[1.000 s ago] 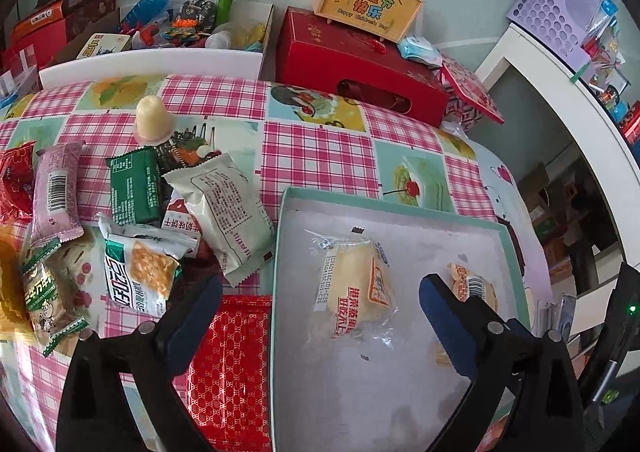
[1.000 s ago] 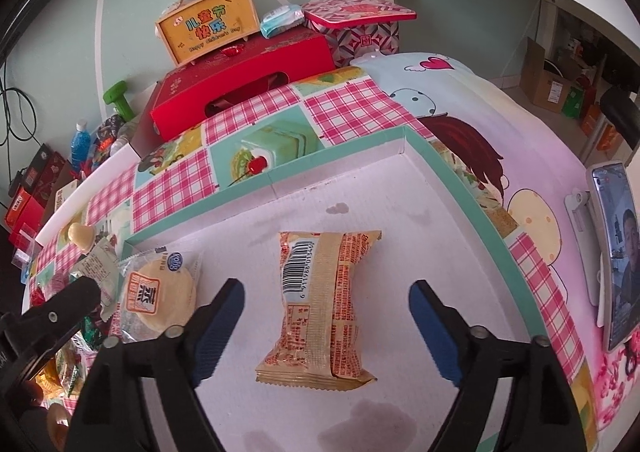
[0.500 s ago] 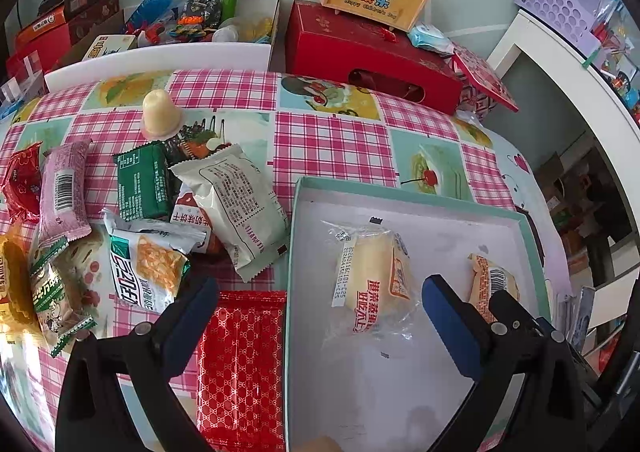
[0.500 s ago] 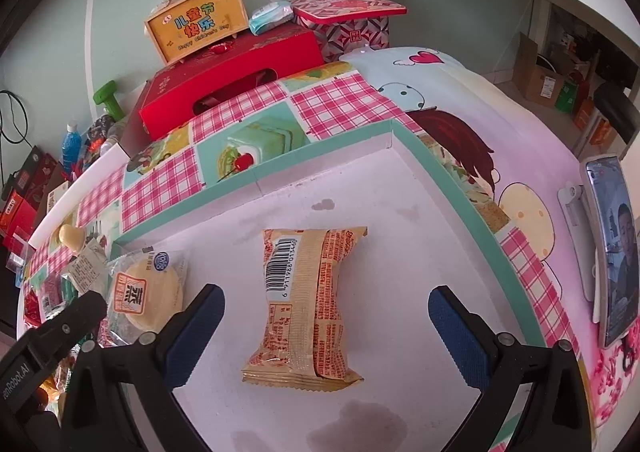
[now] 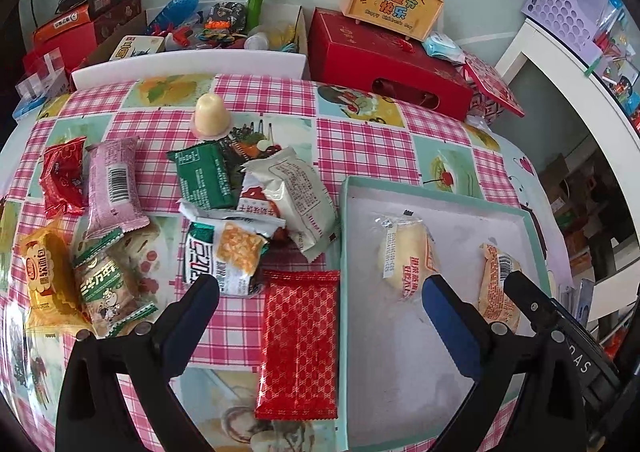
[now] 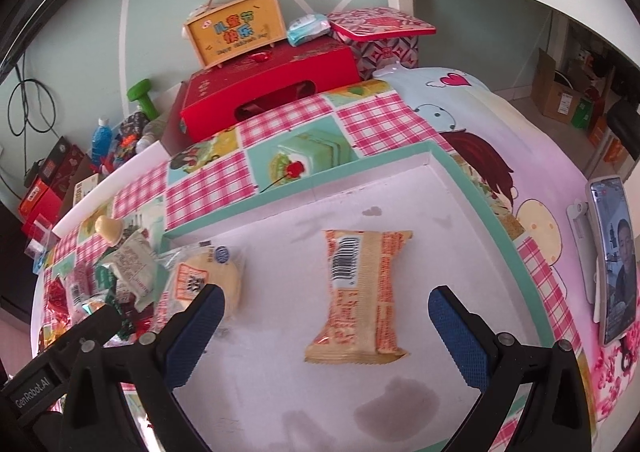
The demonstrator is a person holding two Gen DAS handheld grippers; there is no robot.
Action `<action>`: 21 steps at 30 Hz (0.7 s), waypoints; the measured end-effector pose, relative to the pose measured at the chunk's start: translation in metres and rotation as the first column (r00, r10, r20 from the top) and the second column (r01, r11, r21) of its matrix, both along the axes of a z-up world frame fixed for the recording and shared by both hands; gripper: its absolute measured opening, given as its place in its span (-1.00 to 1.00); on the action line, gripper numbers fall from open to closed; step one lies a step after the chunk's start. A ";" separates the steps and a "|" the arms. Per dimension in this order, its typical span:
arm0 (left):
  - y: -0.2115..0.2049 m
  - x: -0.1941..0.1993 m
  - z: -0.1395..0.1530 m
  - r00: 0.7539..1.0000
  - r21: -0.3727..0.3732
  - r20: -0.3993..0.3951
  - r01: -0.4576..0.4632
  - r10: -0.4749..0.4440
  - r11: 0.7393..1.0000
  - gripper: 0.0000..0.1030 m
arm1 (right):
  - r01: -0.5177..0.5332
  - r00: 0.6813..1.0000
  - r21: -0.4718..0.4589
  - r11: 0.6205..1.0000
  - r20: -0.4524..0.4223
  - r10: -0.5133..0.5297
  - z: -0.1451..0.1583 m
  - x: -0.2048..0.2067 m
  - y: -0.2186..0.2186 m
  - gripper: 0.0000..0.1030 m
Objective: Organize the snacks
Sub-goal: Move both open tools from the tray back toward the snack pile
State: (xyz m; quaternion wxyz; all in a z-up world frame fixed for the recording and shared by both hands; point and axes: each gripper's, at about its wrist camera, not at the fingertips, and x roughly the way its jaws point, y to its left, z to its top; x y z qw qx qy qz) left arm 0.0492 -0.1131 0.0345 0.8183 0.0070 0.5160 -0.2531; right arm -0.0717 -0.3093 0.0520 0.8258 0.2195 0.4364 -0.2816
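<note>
While the red foil snack packet (image 5: 298,344) lies on the desk just left of the teal tray's rim (image 5: 343,292), long axis along that rim, the left gripper (image 5: 316,292) hangs above it, jaws wide and empty, nearer than the right gripper (image 6: 326,306), whose jaws, just opened wide, straddle the orange-wrapped cake (image 6: 360,296) lying loose in the tray.

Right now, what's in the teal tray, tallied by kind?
Clear-wrapped bun: 1
Orange barcoded snack packet: 1
Total in the teal tray: 2
</note>
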 end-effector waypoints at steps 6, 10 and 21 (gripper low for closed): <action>0.038 0.005 -0.002 0.996 -0.027 -0.044 -0.074 0.073 0.997 0.96 | -0.053 0.998 -0.014 0.998 0.013 0.053 0.007 0.009 0.021 1.00; 0.063 0.008 0.001 0.990 -0.015 -0.036 -0.135 0.134 0.991 0.96 | -0.105 0.994 -0.001 0.994 0.031 0.105 0.009 0.017 0.039 1.00; 0.123 0.025 -0.009 0.957 0.069 -0.058 -0.282 0.286 0.957 0.96 | -0.263 0.963 -0.001 0.965 0.057 0.262 0.008 0.042 0.100 0.99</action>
